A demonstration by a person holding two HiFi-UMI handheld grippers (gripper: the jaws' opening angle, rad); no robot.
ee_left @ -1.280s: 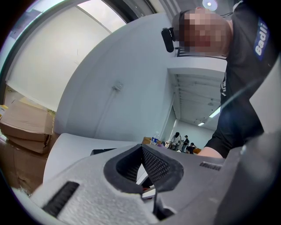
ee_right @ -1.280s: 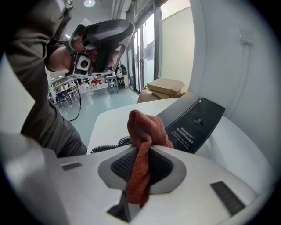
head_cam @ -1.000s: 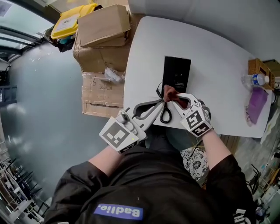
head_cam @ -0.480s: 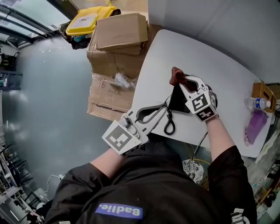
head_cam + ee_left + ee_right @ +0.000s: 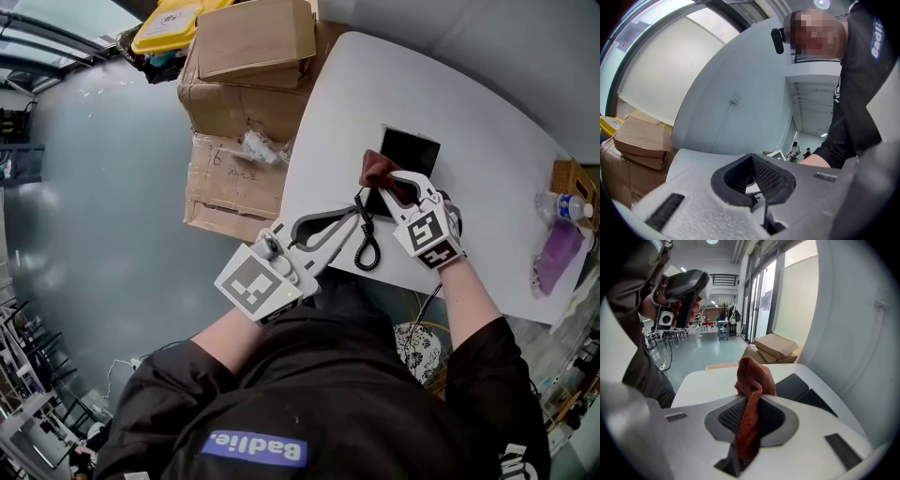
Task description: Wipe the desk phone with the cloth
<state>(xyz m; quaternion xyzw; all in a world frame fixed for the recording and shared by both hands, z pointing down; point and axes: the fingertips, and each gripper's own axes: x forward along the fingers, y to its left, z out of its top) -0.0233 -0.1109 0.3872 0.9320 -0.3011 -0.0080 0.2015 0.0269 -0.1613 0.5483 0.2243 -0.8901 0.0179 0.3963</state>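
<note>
The black desk phone [image 5: 410,155] lies flat on the white table [image 5: 469,112], and its coiled cord [image 5: 367,246] trails to the near edge. My right gripper [image 5: 387,184] is shut on a red-brown cloth [image 5: 378,170], which rests on the phone's near-left part. In the right gripper view the cloth [image 5: 754,376] bunches up out of the closed right gripper [image 5: 750,397], with the phone [image 5: 799,386] just beyond. My left gripper [image 5: 353,218] is shut, its tip beside the cord's upper end; whether it pinches the cord is unclear. The left gripper [image 5: 752,158] points up at a wall.
Cardboard boxes [image 5: 246,47] are stacked on the floor left of the table, with a yellow bin [image 5: 173,21] behind them. At the table's right end are a water bottle [image 5: 562,206], a purple item [image 5: 557,248] and a wooden box [image 5: 574,178].
My right gripper carried the cloth from the phone's near edge up along its left side to the far corner, then back toward the near-left part. The left gripper stayed by the cord.
</note>
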